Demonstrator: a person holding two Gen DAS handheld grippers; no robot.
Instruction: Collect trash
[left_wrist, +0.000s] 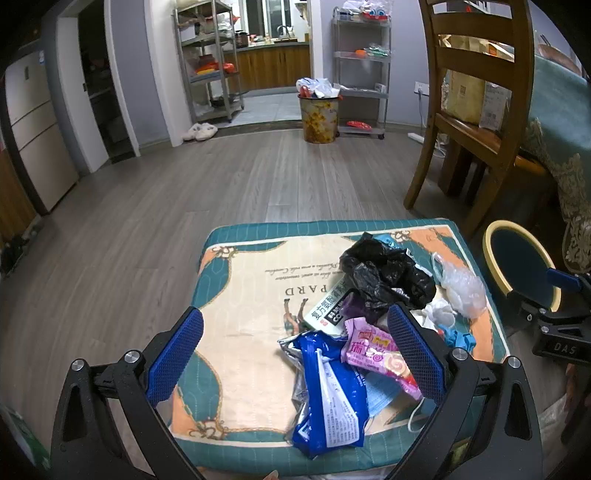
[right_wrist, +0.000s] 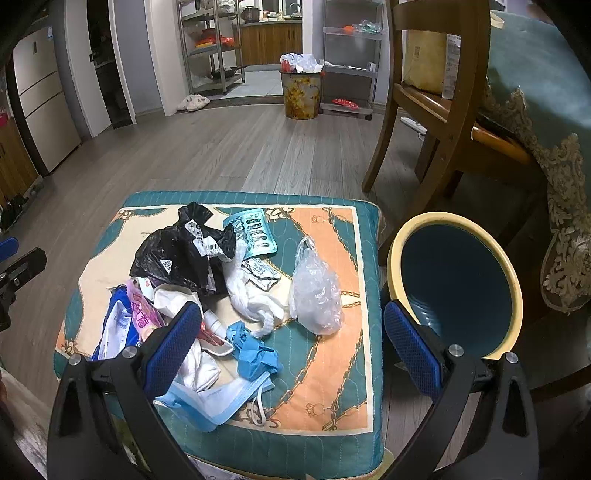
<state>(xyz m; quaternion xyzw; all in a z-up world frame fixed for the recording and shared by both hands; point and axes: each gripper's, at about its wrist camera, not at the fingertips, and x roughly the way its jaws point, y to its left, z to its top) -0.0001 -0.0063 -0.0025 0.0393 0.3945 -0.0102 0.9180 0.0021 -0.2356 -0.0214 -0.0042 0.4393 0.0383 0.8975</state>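
Left wrist view: the left gripper (left_wrist: 295, 354) hangs over a patterned cushion (left_wrist: 243, 280), jaws wide apart and gripping nothing. Its right finger (left_wrist: 415, 354) covers part of a pink snack wrapper (left_wrist: 373, 350). A blue-and-white wrapper (left_wrist: 328, 391) lies nearest, over a silver foil whose print cannot be read. A crumpled black bag (left_wrist: 384, 273) hides most of a medicine box (left_wrist: 327, 308). One clear plastic bag (left_wrist: 461, 284) lies at the heap's right edge. The other tool is cut off at the right border.

Right wrist view: the right gripper (right_wrist: 291, 343) also has its jaws spread, empty. Its left finger (right_wrist: 173, 347) screens the white paper and a red-and-white item behind it. One face mask (right_wrist: 221, 398), one blue glove (right_wrist: 255, 350), a white rag (right_wrist: 251, 295) and a teal blister pack (right_wrist: 251, 232) lie spread on the cushion. Just beside the cushion stands a round bin (right_wrist: 513, 280) with a yellow rim, partly behind the right finger. A wooden chair (right_wrist: 439, 92) stands beyond; a full flowered waste basket (right_wrist: 301, 96) sits well apart by the kitchen door.
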